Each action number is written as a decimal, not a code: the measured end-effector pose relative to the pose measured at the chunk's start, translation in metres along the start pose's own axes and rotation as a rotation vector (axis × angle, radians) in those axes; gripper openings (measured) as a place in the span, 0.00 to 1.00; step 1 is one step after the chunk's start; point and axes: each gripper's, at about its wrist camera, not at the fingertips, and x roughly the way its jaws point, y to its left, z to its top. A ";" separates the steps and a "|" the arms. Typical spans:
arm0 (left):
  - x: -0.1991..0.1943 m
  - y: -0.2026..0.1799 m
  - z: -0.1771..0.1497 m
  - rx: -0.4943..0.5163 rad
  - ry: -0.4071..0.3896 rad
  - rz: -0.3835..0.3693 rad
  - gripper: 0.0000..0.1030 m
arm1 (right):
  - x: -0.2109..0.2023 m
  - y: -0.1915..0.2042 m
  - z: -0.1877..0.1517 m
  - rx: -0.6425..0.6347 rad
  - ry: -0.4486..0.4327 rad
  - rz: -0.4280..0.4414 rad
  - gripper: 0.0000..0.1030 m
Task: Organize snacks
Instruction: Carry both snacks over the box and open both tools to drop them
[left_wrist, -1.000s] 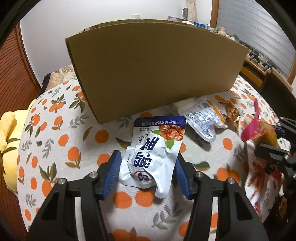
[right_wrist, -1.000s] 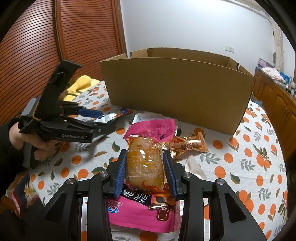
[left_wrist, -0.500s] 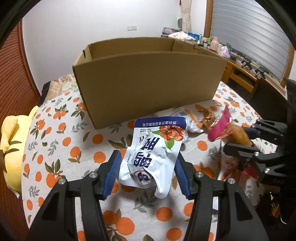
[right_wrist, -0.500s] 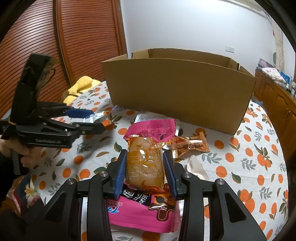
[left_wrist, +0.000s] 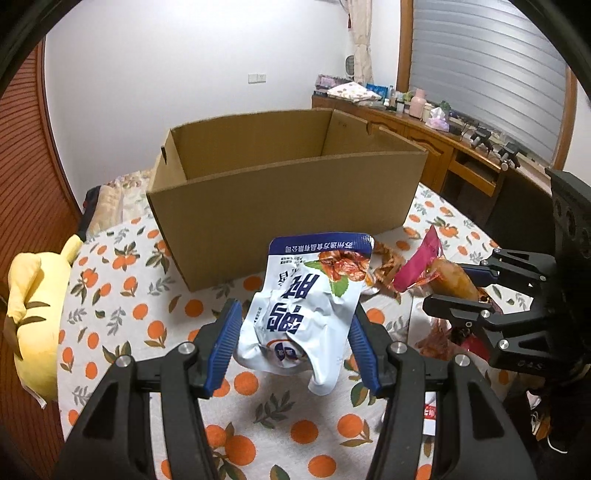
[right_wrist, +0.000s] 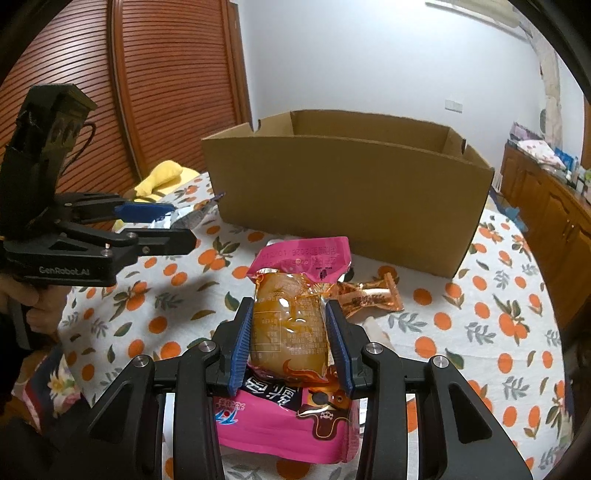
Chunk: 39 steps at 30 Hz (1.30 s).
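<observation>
My left gripper (left_wrist: 295, 332) is shut on a white and blue snack pouch (left_wrist: 306, 306), held in the air above the orange-patterned tablecloth (left_wrist: 147, 325). Behind it stands an open cardboard box (left_wrist: 288, 192) whose inside shows from above. My right gripper (right_wrist: 290, 339) is shut on an orange packet with a pink top (right_wrist: 291, 317), low over the table. In the right wrist view the left gripper (right_wrist: 162, 225) hangs at the left with the pouch (right_wrist: 192, 218) edge-on; the box (right_wrist: 347, 199) stands beyond.
A large pink snack bag (right_wrist: 291, 421) lies under my right gripper, and a small orange wrapper (right_wrist: 369, 295) lies beside it. A yellow plush toy (left_wrist: 33, 317) sits at the table's left edge. A wooden sideboard (right_wrist: 546, 206) runs along the right wall.
The left gripper has risen with the pouch, so the box's open top now shows. The right gripper has kept still with its packet.
</observation>
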 end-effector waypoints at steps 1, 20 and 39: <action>-0.002 0.000 0.002 0.001 -0.008 0.000 0.55 | -0.002 -0.001 0.002 -0.002 -0.005 -0.003 0.38; -0.023 0.000 0.039 0.027 -0.098 0.006 0.55 | -0.032 -0.010 0.043 -0.068 -0.093 -0.050 0.38; 0.013 0.020 0.113 0.045 -0.124 0.021 0.55 | -0.012 -0.035 0.117 -0.152 -0.155 -0.044 0.38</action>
